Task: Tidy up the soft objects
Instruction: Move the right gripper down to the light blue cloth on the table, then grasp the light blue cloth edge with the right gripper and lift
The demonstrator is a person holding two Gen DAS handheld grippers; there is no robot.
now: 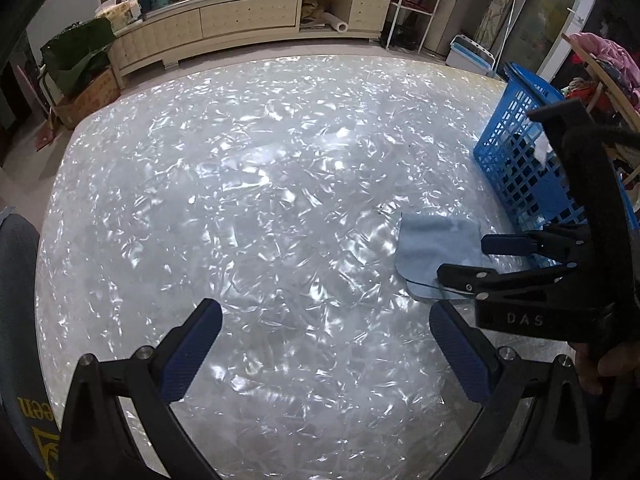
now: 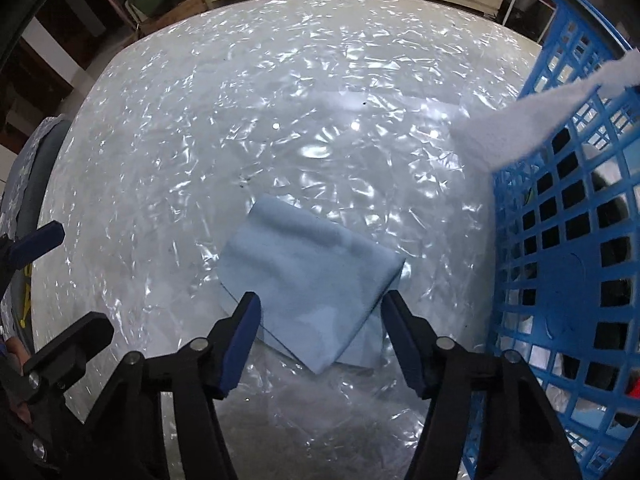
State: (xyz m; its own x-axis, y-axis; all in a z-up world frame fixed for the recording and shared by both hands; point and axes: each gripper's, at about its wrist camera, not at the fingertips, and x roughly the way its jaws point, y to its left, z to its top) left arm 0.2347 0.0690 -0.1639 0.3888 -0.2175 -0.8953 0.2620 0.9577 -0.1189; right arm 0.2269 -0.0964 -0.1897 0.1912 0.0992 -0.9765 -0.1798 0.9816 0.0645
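Blue rubbery pads line the right gripper (image 2: 320, 340), whose jaws stand spread with nothing between them, hovering just over the near corner of a folded pale-blue cloth (image 2: 312, 284). That cloth lies flat on the table (image 2: 280, 100), a shiny top that looks like crinkled pearl, just beside the blue lattice basket (image 2: 568, 280) to its right. It looks thin and limp, probably very light, with at least two layers, since a lower flap peeks out under the near edge. I would guess it slumps and unfolds if lifted by a single layer, so the safer hold seems to be the doubled near corner or the folded edge, both layers pinched together; the slick surface may let it slide rather than bunch. A fuzzy white cloth (image 2: 540, 120) drapes over the basket's rim, and darker things show through the lattice, though I cannot make them out. Farther left, the left gripper (image 1: 324, 356) also has its jaws wide apart and empty, held above bare tabletop well away from the cloth. Beyond the table stands a long cream sideboard (image 1: 248, 20) loaded with boxes and jars.
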